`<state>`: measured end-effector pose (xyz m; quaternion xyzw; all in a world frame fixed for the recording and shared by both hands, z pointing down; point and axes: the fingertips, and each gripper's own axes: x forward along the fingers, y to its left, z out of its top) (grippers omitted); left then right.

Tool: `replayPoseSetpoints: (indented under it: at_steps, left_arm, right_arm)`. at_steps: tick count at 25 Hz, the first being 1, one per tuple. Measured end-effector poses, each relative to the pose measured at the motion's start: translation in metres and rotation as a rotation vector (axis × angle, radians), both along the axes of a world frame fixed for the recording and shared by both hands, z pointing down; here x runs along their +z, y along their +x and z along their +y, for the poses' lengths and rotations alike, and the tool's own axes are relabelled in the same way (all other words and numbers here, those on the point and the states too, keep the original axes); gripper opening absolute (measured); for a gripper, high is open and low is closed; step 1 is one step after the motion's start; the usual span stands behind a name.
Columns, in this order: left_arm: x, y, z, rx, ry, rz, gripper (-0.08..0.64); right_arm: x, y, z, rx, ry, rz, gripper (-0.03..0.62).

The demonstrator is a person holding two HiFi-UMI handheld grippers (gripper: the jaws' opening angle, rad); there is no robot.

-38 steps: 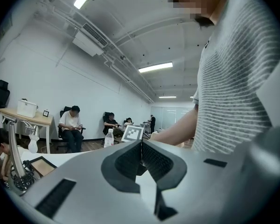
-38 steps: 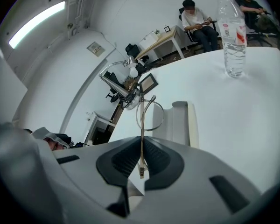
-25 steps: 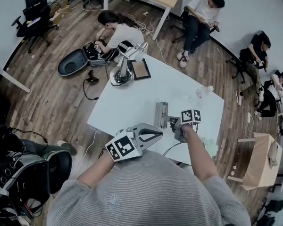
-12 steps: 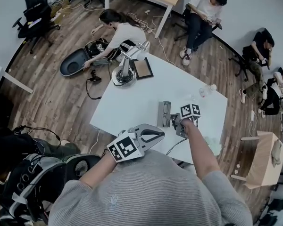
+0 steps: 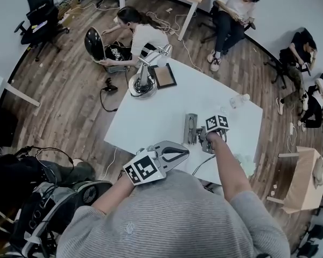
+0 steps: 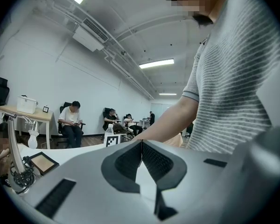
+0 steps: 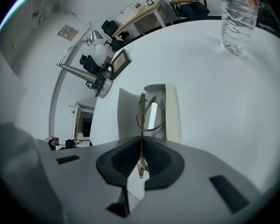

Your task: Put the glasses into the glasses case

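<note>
1. Head view: The glasses case (image 5: 191, 127) is seen lying open on the white surface (image 5: 151, 117), just right of the frame's centre. The right gripper (image 5: 203, 140) is held immediately right of the case and pointed steeply down. The glasses are too small to be made out here. The left gripper (image 5: 180, 153) is held lower and further left, at the surface's near edge, apart from the case. A desk lamp (image 5: 142, 82) and a picture frame (image 5: 164, 76) are placed at the surface's upper end, and a clear bottle (image 5: 238, 100) at its right.

2. Left gripper view: The left gripper (image 6: 141, 146) is shown with its fingers pressed together and nothing between them. It is aimed level across the surface (image 6: 84, 150) towards seated people (image 6: 72, 120), who can be made out only small and from above in the head view. The case and glasses are shown only in the other views.

3. Right gripper view: The glasses (image 7: 142, 120) are clamped edge-on between the nearly closed fingers of the right gripper (image 7: 141, 148), a detail that the head view does not give. The glasses are held over the open glasses case (image 7: 172, 115) in the frame's middle, not laid in it. Whether they touch it cannot be told. The bottle (image 7: 238, 17) stands at upper right, and its contents cannot be told.
</note>
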<state>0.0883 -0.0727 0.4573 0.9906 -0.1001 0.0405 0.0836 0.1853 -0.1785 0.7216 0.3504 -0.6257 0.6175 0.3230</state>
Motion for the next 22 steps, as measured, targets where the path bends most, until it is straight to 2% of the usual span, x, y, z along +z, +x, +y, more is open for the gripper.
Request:
replayPoseSetpoints:
  at_steps: [4,12,22]
  left_arm:
    - [0.0,0.002,-0.001,-0.004,-0.002,-0.004,0.012]
    - [0.004,0.002,-0.005,-0.001,-0.008,-0.009,0.012]
    - [0.005,0.001,-0.007,0.002,-0.018,-0.01,0.012]
  right_arm:
    - [0.004,0.009,-0.002,0.032,-0.025,0.028,0.025]
    - [0.01,0.015,-0.01,0.032,-0.057,0.068,0.026]
    - [0.015,0.012,-0.009,0.015,-0.049,0.096,0.026]
